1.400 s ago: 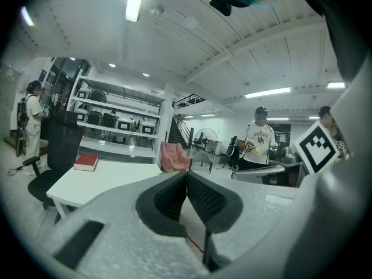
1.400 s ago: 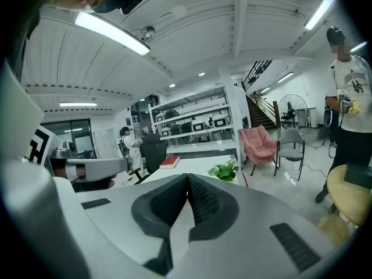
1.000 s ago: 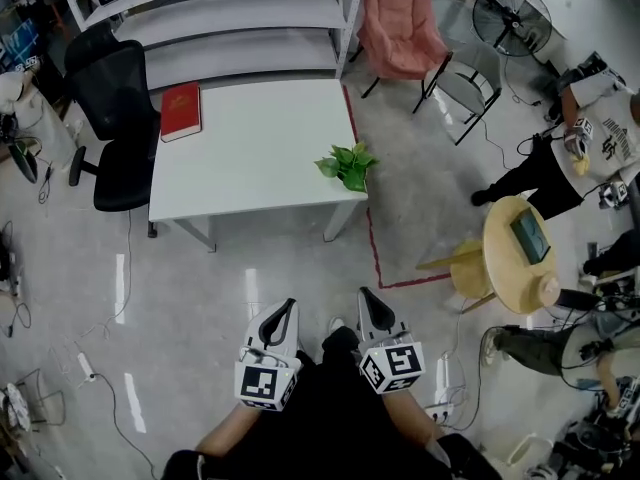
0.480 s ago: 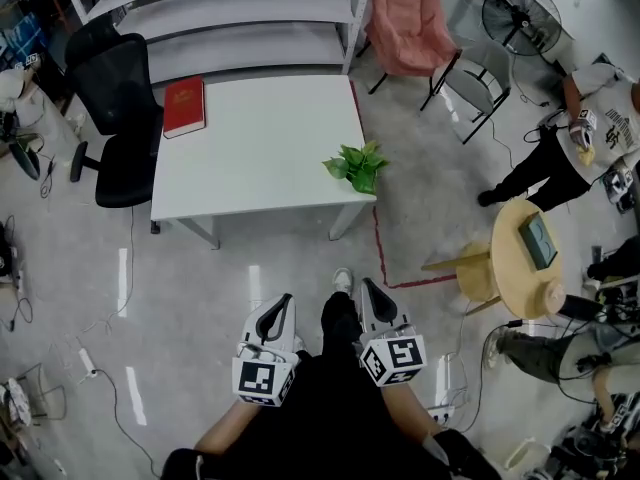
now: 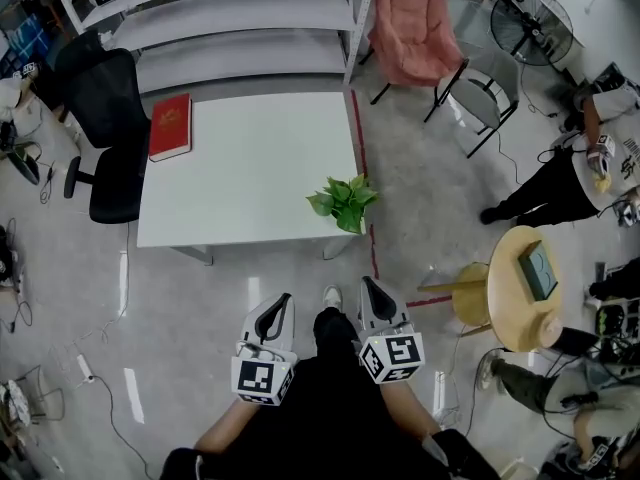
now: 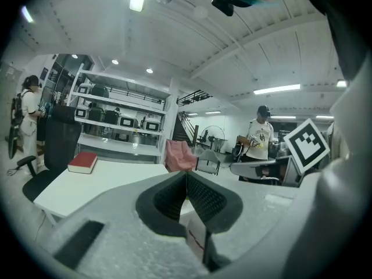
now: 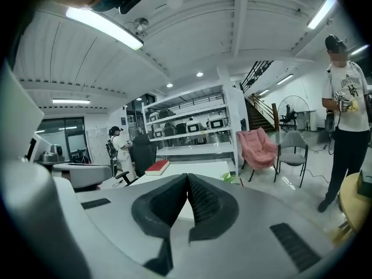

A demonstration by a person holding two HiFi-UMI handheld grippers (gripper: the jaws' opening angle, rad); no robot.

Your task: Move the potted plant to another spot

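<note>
The left claw (image 5: 283, 301) and the right claw (image 5: 368, 285) are hovering side by side, low in front of the person's body and over the grey floor, each pointing ahead. Both are pinched narrow: in each gripper view the ribbed pads are meeting at the tips, and nothing is sitting between them.

The potted plant (image 5: 342, 202) is standing well ahead of both claws, on the near right corner of the white table (image 5: 250, 173). It is lying between the lines of the two claws, closer to the right one's, and neither claw is touching it. In the right gripper view its green leaves are peeking out just to the right of the claw tips.

Farther ahead and off to the left of the left claw, a red book (image 5: 170, 126) is lying flat on the far left corner of the table. A black office chair (image 5: 105, 118) is standing against the table's left side. A red tape line (image 5: 364, 173) is running along the floor by the table's right edge, ahead of the right claw. Beyond the table a white shelf unit (image 5: 240, 23) is spanning the far wall, with a pink chair (image 5: 410, 33) to its right. Off to the right of the right claw, a round wooden table (image 5: 508, 303) is carrying a small screen.
</note>
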